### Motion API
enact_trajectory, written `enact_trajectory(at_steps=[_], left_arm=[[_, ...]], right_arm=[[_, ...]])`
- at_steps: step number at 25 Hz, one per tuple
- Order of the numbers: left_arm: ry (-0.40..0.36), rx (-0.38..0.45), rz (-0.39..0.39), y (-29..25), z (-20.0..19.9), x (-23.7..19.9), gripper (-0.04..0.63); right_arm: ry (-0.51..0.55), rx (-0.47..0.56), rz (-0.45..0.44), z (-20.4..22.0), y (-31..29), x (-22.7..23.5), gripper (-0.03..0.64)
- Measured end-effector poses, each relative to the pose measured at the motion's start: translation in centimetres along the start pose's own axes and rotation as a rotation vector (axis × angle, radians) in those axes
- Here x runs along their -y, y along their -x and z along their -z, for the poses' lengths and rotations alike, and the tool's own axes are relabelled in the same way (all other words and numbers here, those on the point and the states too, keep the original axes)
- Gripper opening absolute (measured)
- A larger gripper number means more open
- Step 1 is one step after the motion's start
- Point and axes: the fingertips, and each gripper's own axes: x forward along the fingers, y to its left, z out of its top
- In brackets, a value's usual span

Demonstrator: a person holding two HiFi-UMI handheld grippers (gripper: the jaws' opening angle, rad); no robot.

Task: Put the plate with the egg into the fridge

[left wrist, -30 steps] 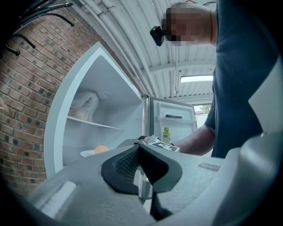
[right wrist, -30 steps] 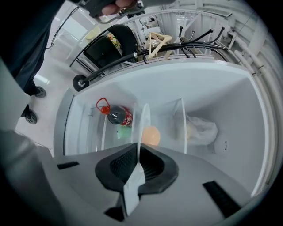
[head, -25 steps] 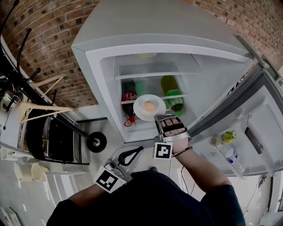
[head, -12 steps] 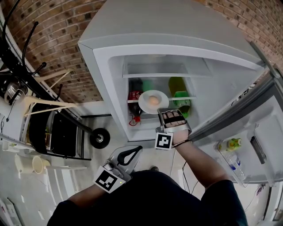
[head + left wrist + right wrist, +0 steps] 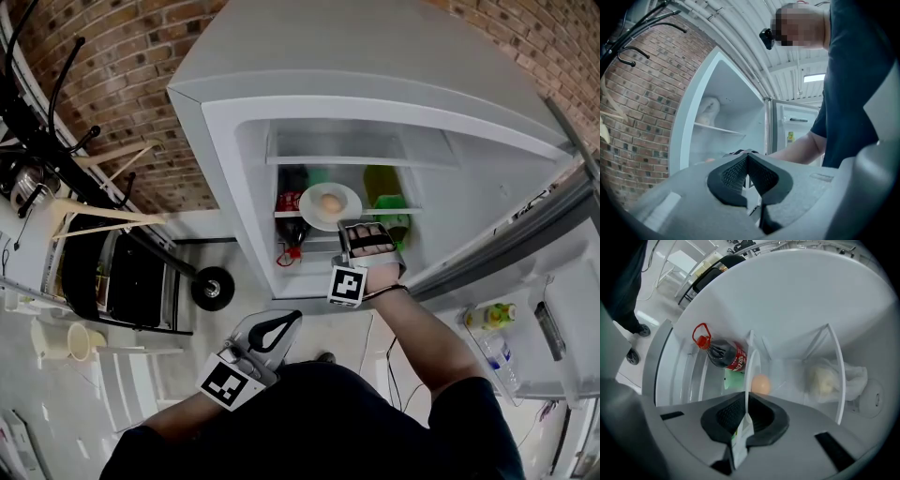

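A white plate point(image 5: 330, 206) with a tan egg point(image 5: 330, 202) on it hangs at the mouth of the open fridge point(image 5: 375, 112), level with the middle shelf. My right gripper point(image 5: 349, 228) is shut on the plate's near rim. In the right gripper view the plate point(image 5: 753, 366) shows edge-on between the pads, with the egg point(image 5: 761, 384) beside it. My left gripper point(image 5: 281, 325) is shut and holds nothing, low near my body. In the left gripper view its jaws point(image 5: 747, 161) meet, pointing toward the fridge.
A dark cola bottle point(image 5: 723, 354) with a red cap, a green bottle point(image 5: 382, 187) and a bagged item point(image 5: 828, 379) sit inside the fridge. The door point(image 5: 553, 281), swung open at right, holds bottles point(image 5: 494, 315). A black rack and cart point(image 5: 112, 291) stand at left by the brick wall.
The right gripper has carried the plate and egg forward and upward, from in front of the fridge to the edge of its middle shelf. The left gripper has stayed put.
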Motion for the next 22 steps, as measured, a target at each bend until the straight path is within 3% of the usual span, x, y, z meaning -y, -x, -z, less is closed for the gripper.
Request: enact_trajectory(at_steps=[12,22], left_arm=[[0.036,0.005,-0.012,-0.1,0.4,-0.4,0.003],[0.043,0.007,-0.021,-0.1,0.4,-0.3,0.003]], right_arm=[[0.006,0.005,-0.163,-0.4,-2.6,-0.1,0.035],[0.016,-0.013,-0.188,-0.3,-3.8,-0.7,0.051]])
